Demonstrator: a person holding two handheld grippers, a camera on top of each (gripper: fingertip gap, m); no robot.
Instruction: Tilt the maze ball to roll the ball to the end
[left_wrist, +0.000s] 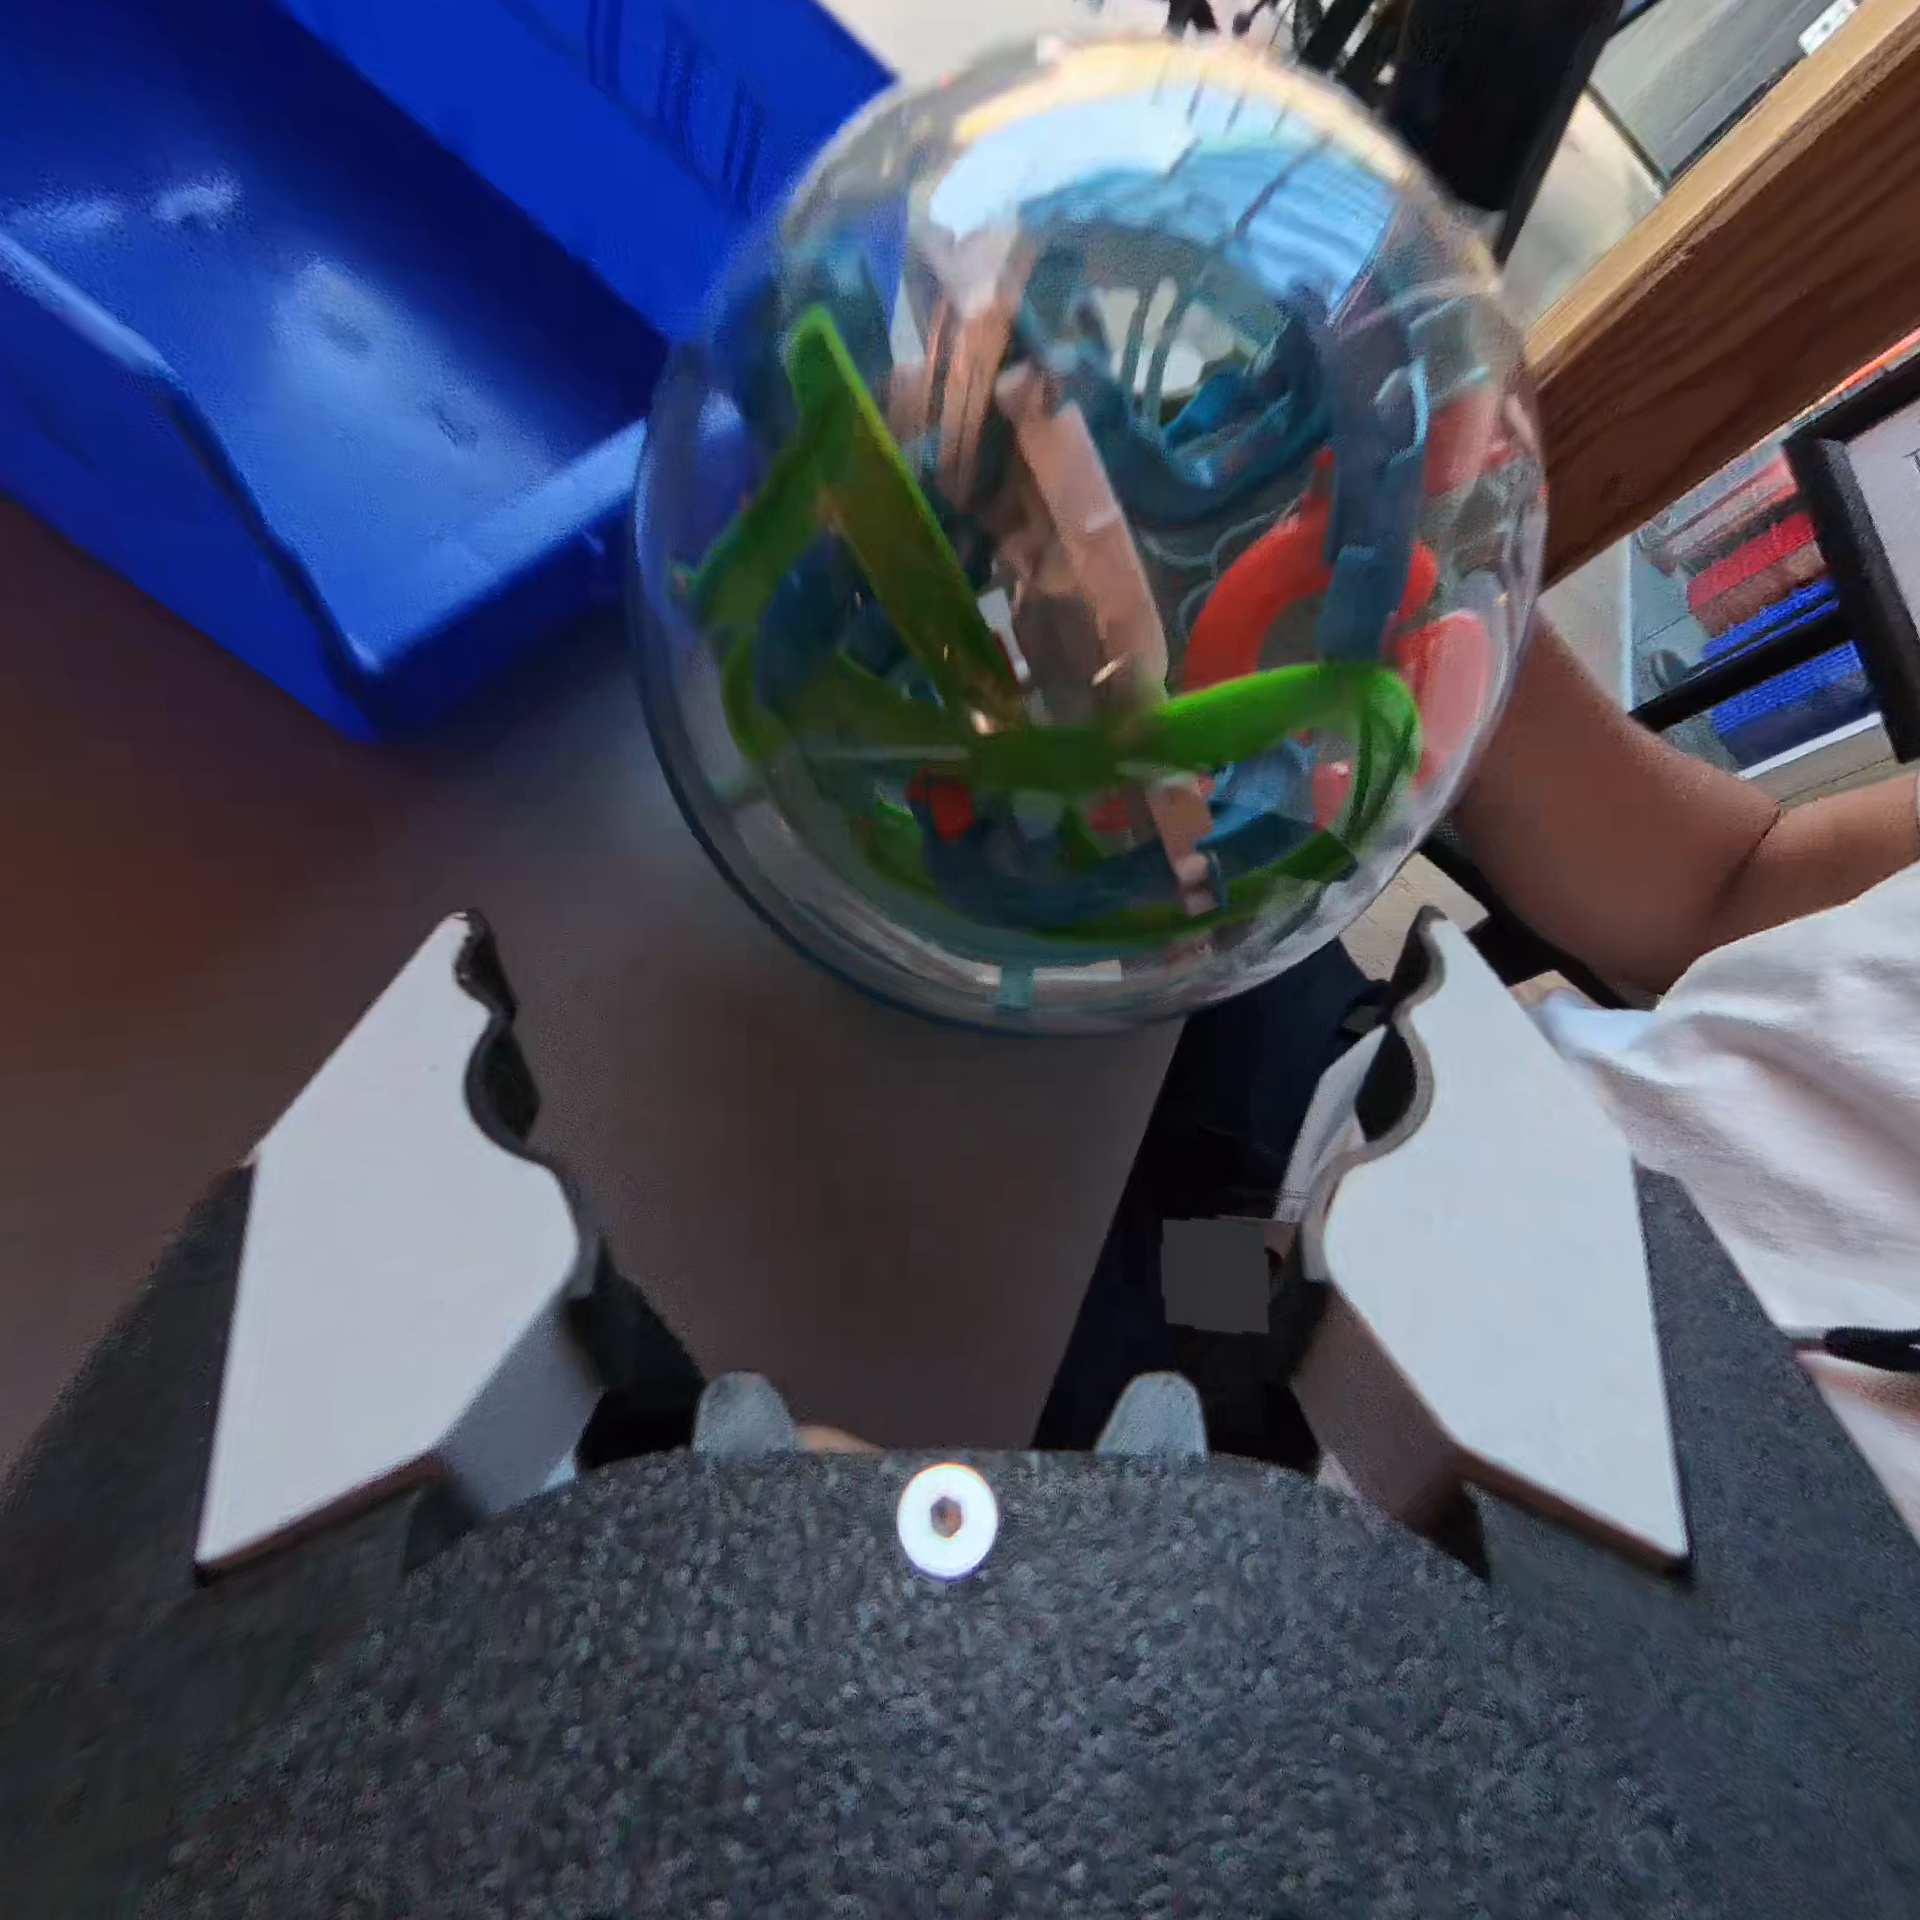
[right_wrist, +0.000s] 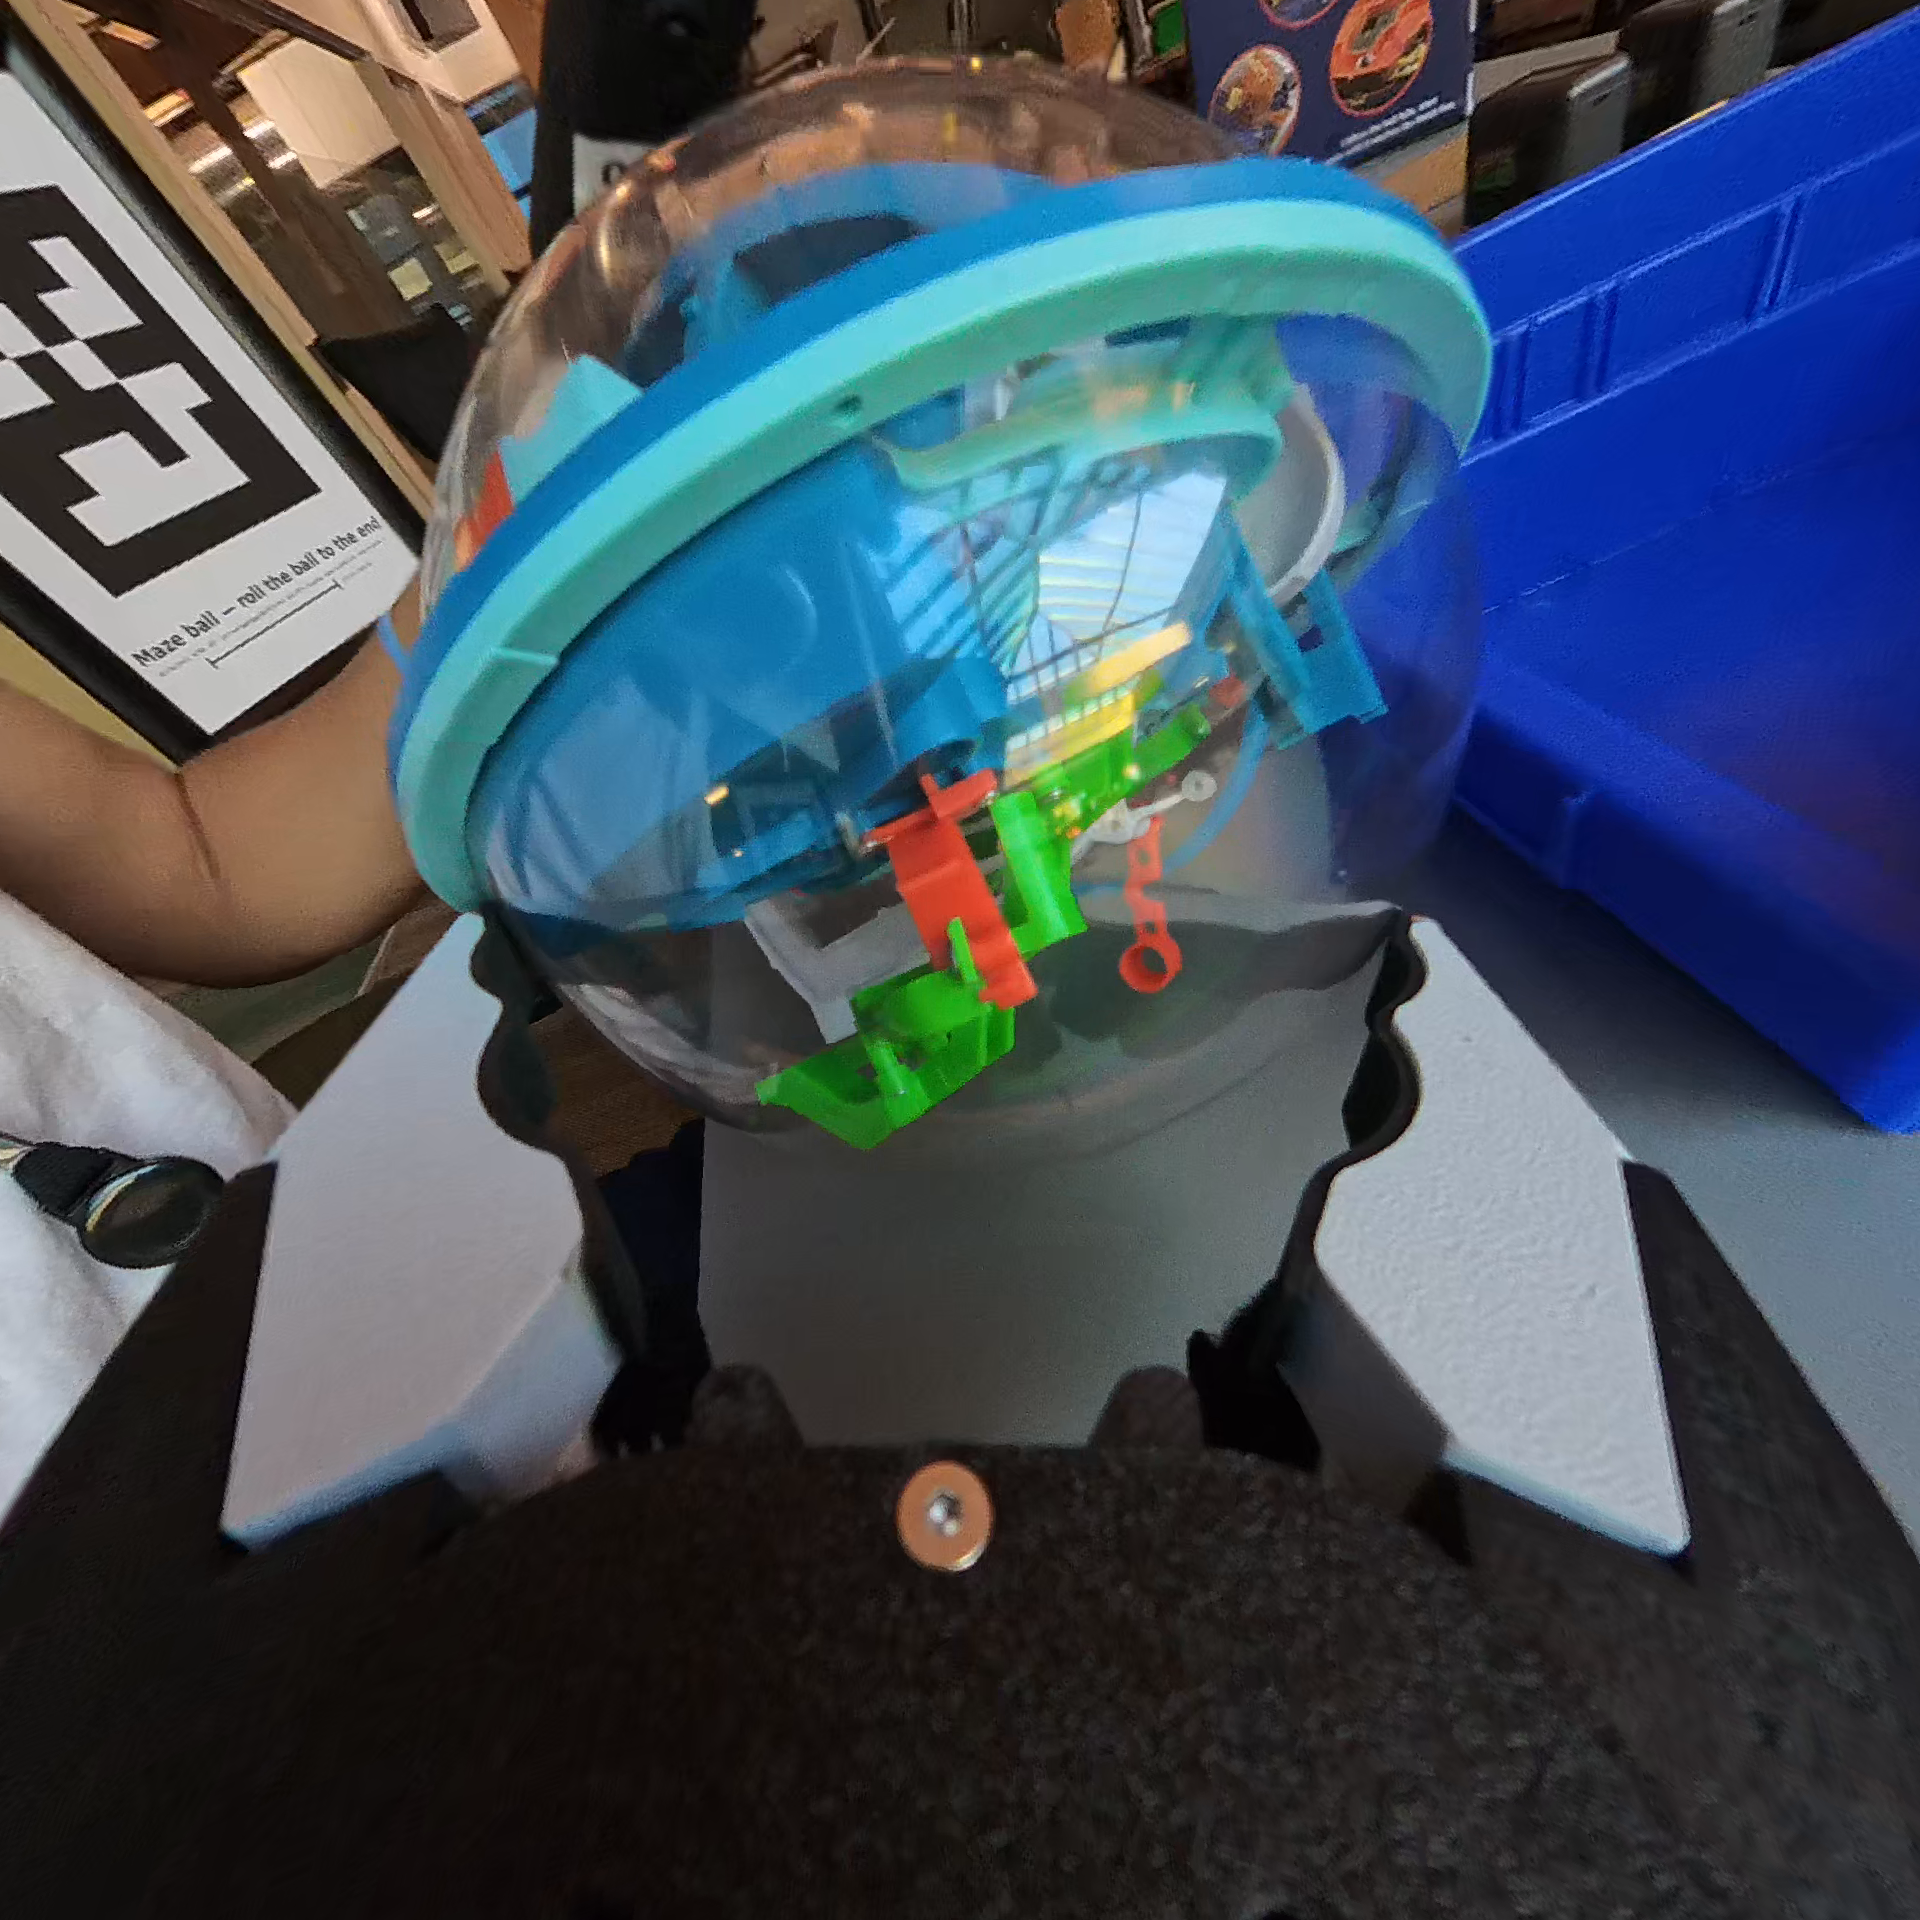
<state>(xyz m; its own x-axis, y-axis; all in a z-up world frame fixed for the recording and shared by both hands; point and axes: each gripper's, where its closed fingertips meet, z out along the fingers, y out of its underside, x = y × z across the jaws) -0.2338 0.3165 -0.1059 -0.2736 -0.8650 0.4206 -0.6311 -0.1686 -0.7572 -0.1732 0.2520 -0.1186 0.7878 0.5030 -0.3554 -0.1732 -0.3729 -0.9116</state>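
Right wrist view: right gripper (right_wrist: 940, 997) apparently clamps maze ball (right_wrist: 935, 582).

Clear maze ball (right_wrist: 935, 582), green, red, blue tracks; blue bin (right_wrist: 1704, 540).

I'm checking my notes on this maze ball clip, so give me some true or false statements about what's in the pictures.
1. The ball's teal ring sits tilted in the right wrist view. True.
2. A red bin stands near the ball. False: the bin is blue.
3. The left claw is clamped around the ball. False: its fingers stand wide apart, and the ball lies ahead of their tips.
4. The ball has a clear shell with green, red and blue tracks inside. True.
5. The ball lies inside the bin. False: it is outside, beside it.
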